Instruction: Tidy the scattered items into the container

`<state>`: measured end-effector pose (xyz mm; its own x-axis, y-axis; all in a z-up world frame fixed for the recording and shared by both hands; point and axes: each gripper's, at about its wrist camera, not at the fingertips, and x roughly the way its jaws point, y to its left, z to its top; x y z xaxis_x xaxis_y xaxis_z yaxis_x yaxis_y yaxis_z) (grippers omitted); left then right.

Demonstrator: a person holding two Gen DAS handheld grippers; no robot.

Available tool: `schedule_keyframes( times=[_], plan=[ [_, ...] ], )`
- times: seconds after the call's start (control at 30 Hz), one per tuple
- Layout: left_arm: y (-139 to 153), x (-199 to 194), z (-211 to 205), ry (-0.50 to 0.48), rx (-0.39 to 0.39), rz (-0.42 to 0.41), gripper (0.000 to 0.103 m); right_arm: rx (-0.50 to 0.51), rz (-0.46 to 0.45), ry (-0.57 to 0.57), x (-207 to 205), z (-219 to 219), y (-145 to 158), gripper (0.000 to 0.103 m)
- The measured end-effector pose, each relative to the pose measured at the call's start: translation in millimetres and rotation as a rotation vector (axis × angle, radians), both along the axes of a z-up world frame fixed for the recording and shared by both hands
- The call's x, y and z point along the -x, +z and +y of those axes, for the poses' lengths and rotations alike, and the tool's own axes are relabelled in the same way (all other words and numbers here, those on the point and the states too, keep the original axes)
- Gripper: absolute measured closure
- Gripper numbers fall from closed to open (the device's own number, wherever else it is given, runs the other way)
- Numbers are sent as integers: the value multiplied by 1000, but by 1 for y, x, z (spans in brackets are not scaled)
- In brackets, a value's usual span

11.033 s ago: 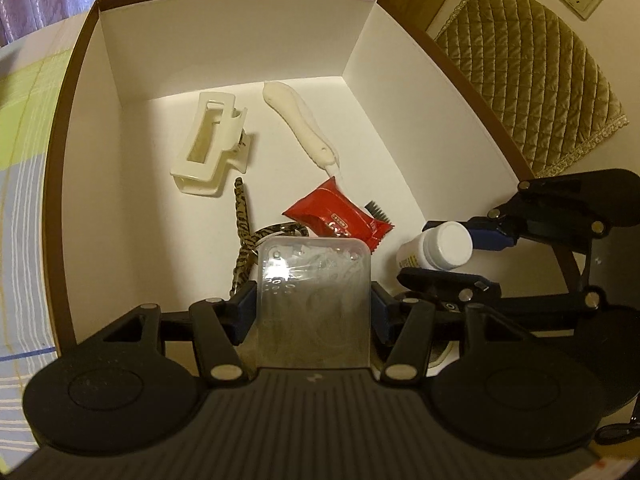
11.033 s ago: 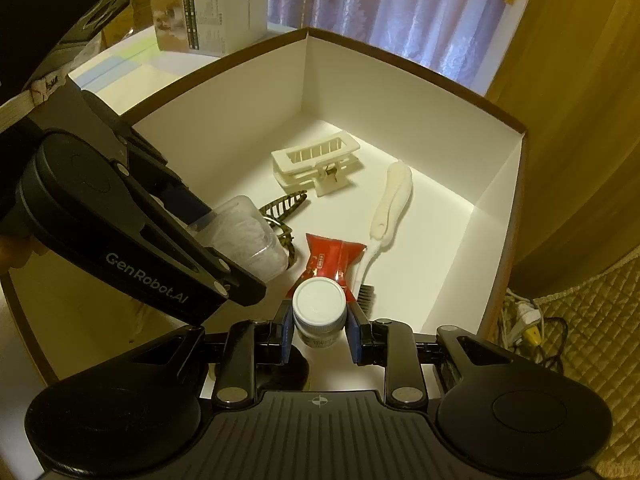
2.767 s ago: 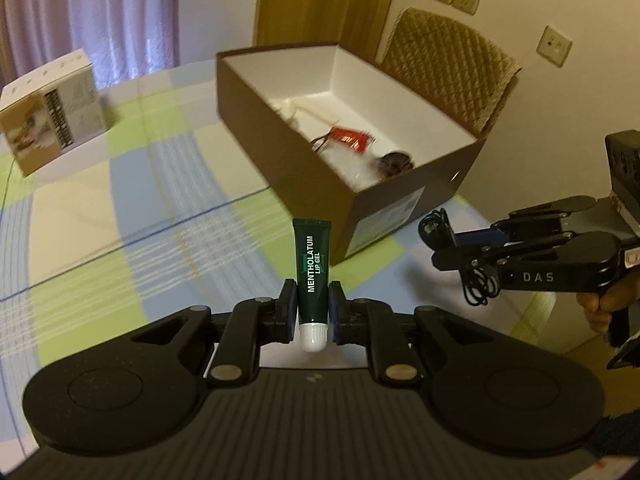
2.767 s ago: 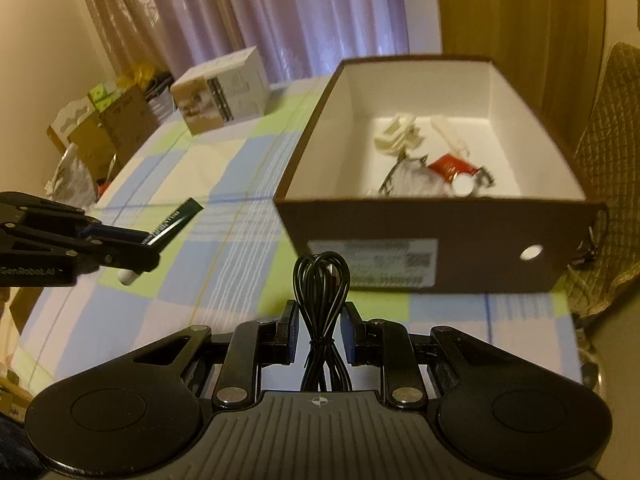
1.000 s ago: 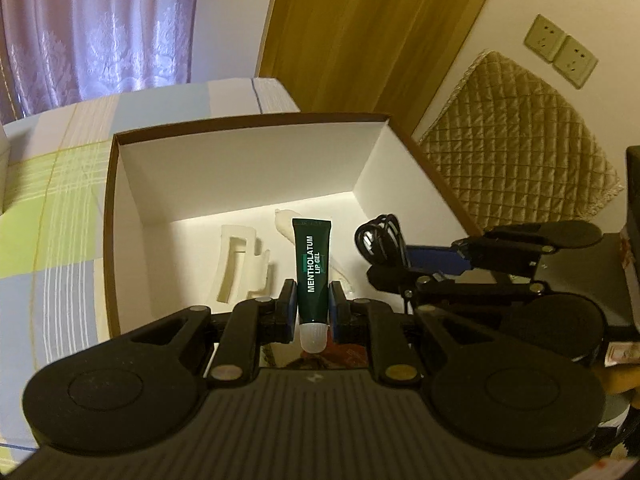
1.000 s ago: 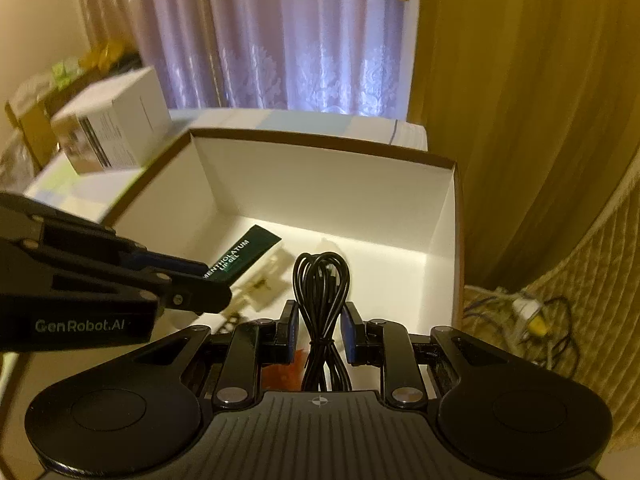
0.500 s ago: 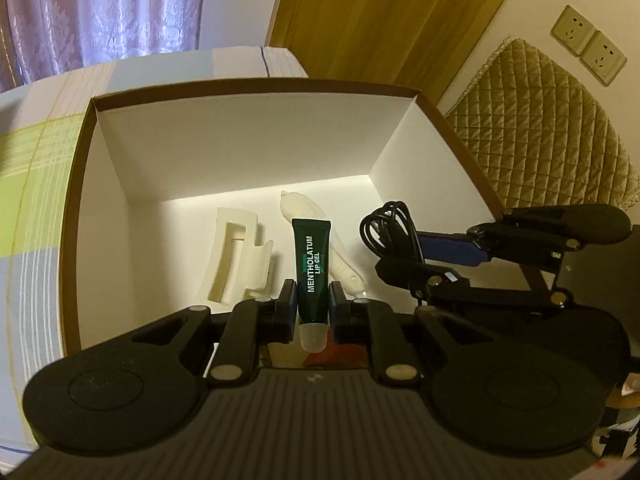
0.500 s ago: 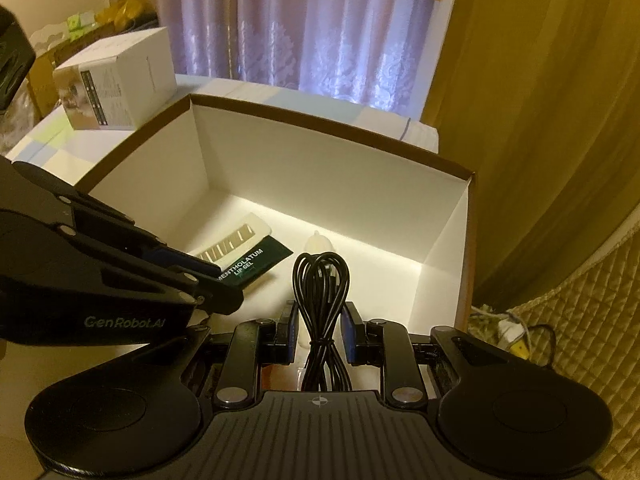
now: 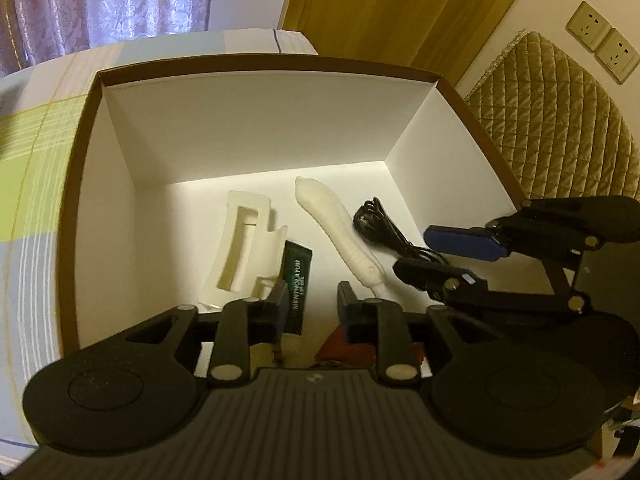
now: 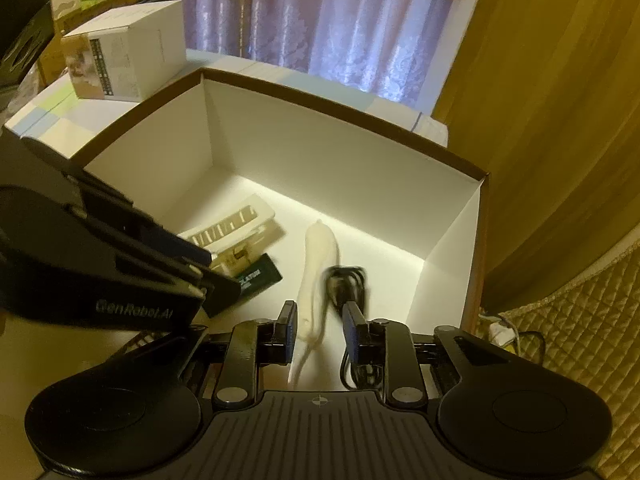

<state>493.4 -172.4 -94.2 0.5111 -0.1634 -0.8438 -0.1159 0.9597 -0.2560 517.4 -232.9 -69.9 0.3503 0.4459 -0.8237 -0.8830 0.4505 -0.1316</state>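
Observation:
The brown box point(image 9: 272, 60) with a white inside fills both views. My left gripper point(image 9: 312, 304) stands open low in the box. The dark green lip gel tube point(image 9: 298, 280) lies loose beside its left finger, against the white hair clip point(image 9: 244, 248). My right gripper point(image 10: 320, 320) is open too. The black coiled cable point(image 10: 346, 280) looks blurred just beyond its fingertips, beside the white brush point(image 10: 318, 264). In the left wrist view the cable point(image 9: 380, 228) rests on the box floor and trails back between the parted fingers of the right gripper point(image 9: 414, 254). In the right wrist view the left gripper point(image 10: 218, 274) is at the left, over the tube point(image 10: 258, 276).
A red packet point(image 9: 340, 344) shows under my left gripper. A white carton point(image 10: 128, 52) stands on the checked tablecloth left of the box. A quilted chair back point(image 9: 560, 120) and wall sockets point(image 9: 604, 44) are to the right, with curtains behind.
Both grippers have opened inside the box. The lip gel tube has dropped from the left gripper beside the hair clip, and the cable has left the right gripper.

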Motion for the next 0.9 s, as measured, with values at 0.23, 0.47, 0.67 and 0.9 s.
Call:
schedule_keyframes(
  times=[0.23, 0.47, 0.67, 0.9],
  plan=[
    [15, 17, 3, -20, -47, -16, 58, -78, 27, -19, 15, -18, 15, 31],
    [41, 48, -8, -63, -129, -67, 42, -154, 74, -61, 36, -42, 33, 22],
    [62, 81, -12, -52, -159, -96, 32, -231, 93, -101, 62, -63, 55, 7],
    [83, 128, -15, -29, -201, -140, 21, -280, 95, -155, 98, -88, 72, 2]
  ],
)
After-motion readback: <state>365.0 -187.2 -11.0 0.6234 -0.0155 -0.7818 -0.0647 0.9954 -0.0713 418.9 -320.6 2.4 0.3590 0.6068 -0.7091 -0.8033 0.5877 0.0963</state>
